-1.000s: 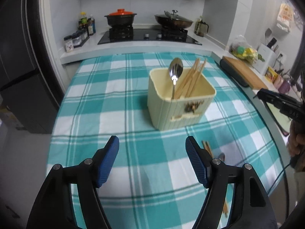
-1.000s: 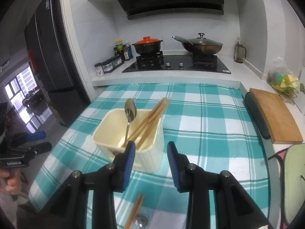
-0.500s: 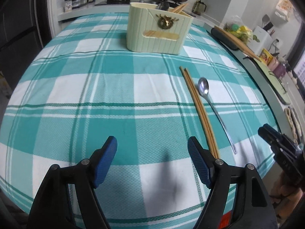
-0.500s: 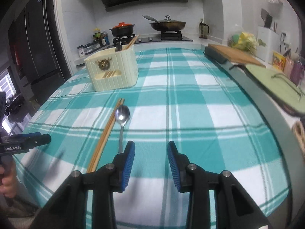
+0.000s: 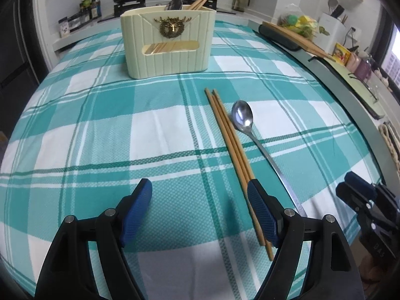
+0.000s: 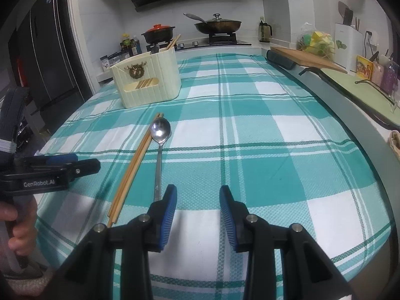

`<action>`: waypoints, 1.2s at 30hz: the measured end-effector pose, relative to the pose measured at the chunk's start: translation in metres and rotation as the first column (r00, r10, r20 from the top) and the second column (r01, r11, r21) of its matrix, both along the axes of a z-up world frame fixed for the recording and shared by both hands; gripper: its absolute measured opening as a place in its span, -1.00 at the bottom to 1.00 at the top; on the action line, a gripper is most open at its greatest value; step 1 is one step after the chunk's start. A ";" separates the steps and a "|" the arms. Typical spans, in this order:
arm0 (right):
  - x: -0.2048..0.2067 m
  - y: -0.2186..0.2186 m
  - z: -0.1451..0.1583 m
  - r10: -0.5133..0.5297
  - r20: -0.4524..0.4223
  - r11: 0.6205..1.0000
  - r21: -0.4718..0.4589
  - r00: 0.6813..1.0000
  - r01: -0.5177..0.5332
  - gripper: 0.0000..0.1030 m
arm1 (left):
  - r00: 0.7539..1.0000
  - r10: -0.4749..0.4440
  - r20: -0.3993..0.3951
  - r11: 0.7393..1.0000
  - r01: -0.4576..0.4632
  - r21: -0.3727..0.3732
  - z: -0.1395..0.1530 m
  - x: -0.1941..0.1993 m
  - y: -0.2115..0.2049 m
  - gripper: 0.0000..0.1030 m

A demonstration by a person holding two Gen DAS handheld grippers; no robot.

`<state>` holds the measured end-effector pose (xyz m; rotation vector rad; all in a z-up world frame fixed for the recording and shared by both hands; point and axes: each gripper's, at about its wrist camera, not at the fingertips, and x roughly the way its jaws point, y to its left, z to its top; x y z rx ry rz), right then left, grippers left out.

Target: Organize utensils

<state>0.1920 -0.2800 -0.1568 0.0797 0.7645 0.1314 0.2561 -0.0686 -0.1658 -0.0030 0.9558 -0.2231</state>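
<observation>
**A:** Teal-and-white checked cloth (image 5: 100,135) covered the whole table, and the loose utensils lay on it near the front edge: a pair of wooden chopsticks (image 5: 230,145) side by side, with a steel spoon (image 5: 242,118) just to their right, bowl pointing toward the cream holder (image 5: 167,42).

**B:** And the holder itself?

**A:** Well back on the cloth, upright, with another spoon and more chopsticks already standing in it.

**B:** What were the grippers doing?

**A:** The left gripper (image 5: 200,207) stood wide apart, nothing between its pads; its right finger (image 5: 262,215) sat over the near end of the chopsticks. The right gripper (image 6: 197,210) was partly spread and also empty, its left finger (image 6: 167,212) over the tip of the spoon handle.

**B:** So neither was lined up?

**A:** Not as I judged it. Each utensil ran under one finger rather than between the two. Closing from there would likely push the piece sideways instead of pinching it.

**B:** Other risks?

**A:** The chopsticks were thin and flat on soft cloth, so the pads could snag fabric or catch only one stick. The spoon lay so close that nudging one could shift the other. And the two grippers were near each other, so reaching together might make them collide.
</observation>
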 end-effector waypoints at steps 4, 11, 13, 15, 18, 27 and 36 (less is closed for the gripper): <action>-0.004 -0.002 0.002 -0.004 0.010 1.000 -0.003 1.000 0.004 -0.30 | 1.000 -0.001 -0.004 1.000 0.001 0.022 -0.009 0.007 -0.009 0.55; -0.003 -0.007 -0.001 -0.018 -0.001 1.000 0.012 1.000 0.018 -0.30 | 1.000 -0.006 -0.020 0.996 0.008 0.089 -0.022 0.013 -0.020 0.56; -0.002 -0.007 -0.001 -0.017 0.000 1.000 0.017 1.000 0.017 -0.30 | 1.000 0.003 -0.020 0.997 -0.002 0.079 -0.024 0.013 -0.018 0.61; -0.002 -0.006 -0.001 -0.015 0.005 1.000 0.019 1.000 0.015 -0.30 | 1.000 0.013 -0.022 0.997 -0.012 0.076 -0.024 0.013 -0.016 0.67; -0.002 -0.006 -0.001 -0.014 0.007 1.000 0.017 1.000 0.014 -0.30 | 1.000 0.016 -0.023 0.997 -0.014 0.075 -0.025 0.014 -0.017 0.70; -0.002 -0.007 -0.004 -0.019 -0.004 1.000 0.020 1.000 0.019 -0.30 | 0.999 0.027 -0.039 0.998 -0.025 0.062 -0.027 0.022 -0.016 0.78; -0.002 -0.002 -0.005 -0.002 -0.012 1.000 -0.003 1.000 0.002 -0.30 | 0.999 0.027 -0.038 0.997 -0.024 0.072 -0.026 0.035 -0.022 0.57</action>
